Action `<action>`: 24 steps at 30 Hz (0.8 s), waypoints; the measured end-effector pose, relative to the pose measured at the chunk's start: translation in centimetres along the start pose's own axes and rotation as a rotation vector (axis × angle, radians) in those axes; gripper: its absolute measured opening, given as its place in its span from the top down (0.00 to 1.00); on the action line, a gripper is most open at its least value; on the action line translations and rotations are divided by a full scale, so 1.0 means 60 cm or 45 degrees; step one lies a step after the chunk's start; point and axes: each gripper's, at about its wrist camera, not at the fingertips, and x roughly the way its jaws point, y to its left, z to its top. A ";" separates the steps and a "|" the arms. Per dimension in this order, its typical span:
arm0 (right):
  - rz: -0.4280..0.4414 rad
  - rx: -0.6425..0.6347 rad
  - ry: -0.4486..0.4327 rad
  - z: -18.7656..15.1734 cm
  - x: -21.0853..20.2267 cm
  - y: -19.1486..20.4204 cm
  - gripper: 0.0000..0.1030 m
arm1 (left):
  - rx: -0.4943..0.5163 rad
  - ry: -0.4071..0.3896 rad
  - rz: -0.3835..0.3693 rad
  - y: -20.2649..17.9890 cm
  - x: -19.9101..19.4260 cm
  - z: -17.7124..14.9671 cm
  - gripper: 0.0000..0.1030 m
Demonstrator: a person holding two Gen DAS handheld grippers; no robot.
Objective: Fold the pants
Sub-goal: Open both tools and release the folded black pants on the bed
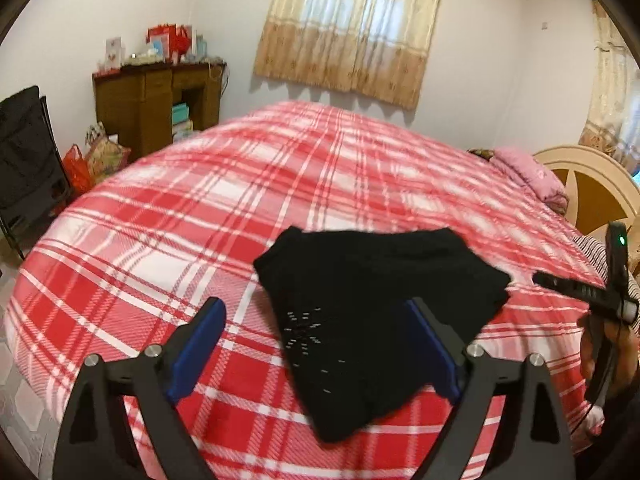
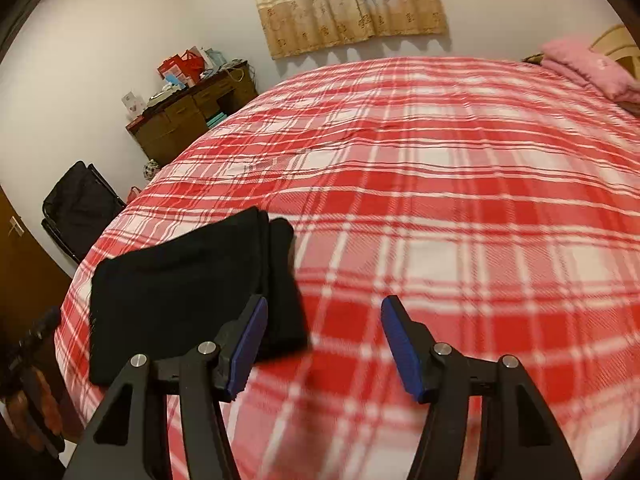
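Covering nearly all of both views, the bed (image 2: 460, 184) wears a red-and-white checked cover, smooth apart from a few faint creases toward its far side. A pale curtain (image 1: 348, 28) hangs on the wall behind it, and a brown wooden desk (image 1: 156, 108) stands in the far left corner with boxes and red bags piled on top. A pink pillow (image 2: 588, 64) lies at the headboard end.

The pants (image 1: 372, 320) rest on the cover near the bed's near edge, folded into a compact black bundle with stacked layers showing along one side. In the left wrist view a scatter of tiny light flecks marks the cloth, and one corner hangs toward the camera.

The left claw (image 1: 316, 352) is spread wide above the bundle, gripping nothing. The right claw (image 2: 324, 344) is likewise spread, over bare cover just beside the pants, its left finger overlapping the bundle's edge in view.
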 end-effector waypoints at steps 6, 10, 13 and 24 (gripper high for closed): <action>-0.001 -0.038 -0.148 -0.053 -0.140 0.030 0.32 | 0.018 -0.088 -0.034 -0.035 -0.058 -0.003 0.04; 0.024 -0.048 -0.255 -0.073 -0.214 0.039 0.29 | 0.045 -0.111 -0.062 -0.051 -0.081 -0.005 0.04; 0.007 -0.059 -0.290 -0.077 -0.239 0.045 0.27 | 0.060 -0.125 -0.073 -0.061 -0.094 -0.006 0.03; 0.001 -0.102 -0.317 -0.086 -0.252 0.063 0.27 | 0.093 -0.162 -0.076 -0.070 -0.114 -0.010 0.03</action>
